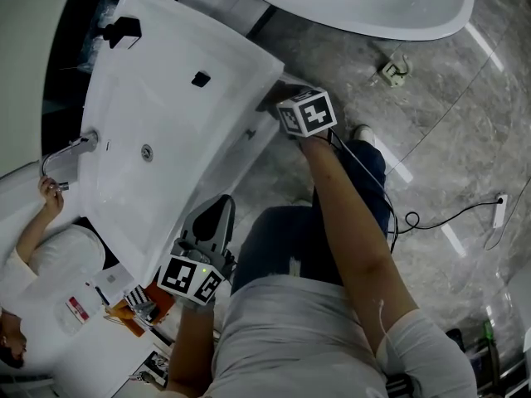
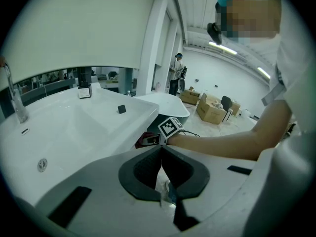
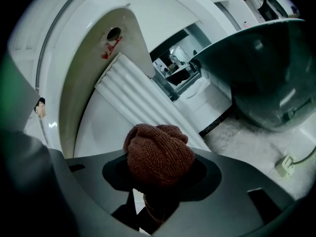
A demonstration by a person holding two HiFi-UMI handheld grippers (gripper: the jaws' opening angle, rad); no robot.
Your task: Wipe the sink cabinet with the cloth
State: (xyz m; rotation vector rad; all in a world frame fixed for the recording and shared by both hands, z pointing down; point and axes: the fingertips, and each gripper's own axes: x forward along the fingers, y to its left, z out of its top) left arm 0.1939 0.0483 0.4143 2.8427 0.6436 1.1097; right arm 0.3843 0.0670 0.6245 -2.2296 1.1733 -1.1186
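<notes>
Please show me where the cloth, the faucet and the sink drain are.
cloth (image 3: 160, 154), right gripper view, middle of the brown bundle
faucet (image 1: 83, 142), head view, its chrome body
sink drain (image 1: 147, 152), head view, its centre

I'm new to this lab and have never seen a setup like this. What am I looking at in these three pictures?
There is no robot here. A person holds a two-jaw gripper in each hand. The head view comes from a camera on the person's head, looking down on a white sink with a tap. The other two pictures come from cameras riding on the grippers. The left gripper has its jaws together with nothing between them, beside the basin. The right gripper has its jaws shut on a brown knitted cloth, close to the ribbed white side of the sink cabinet.
</notes>
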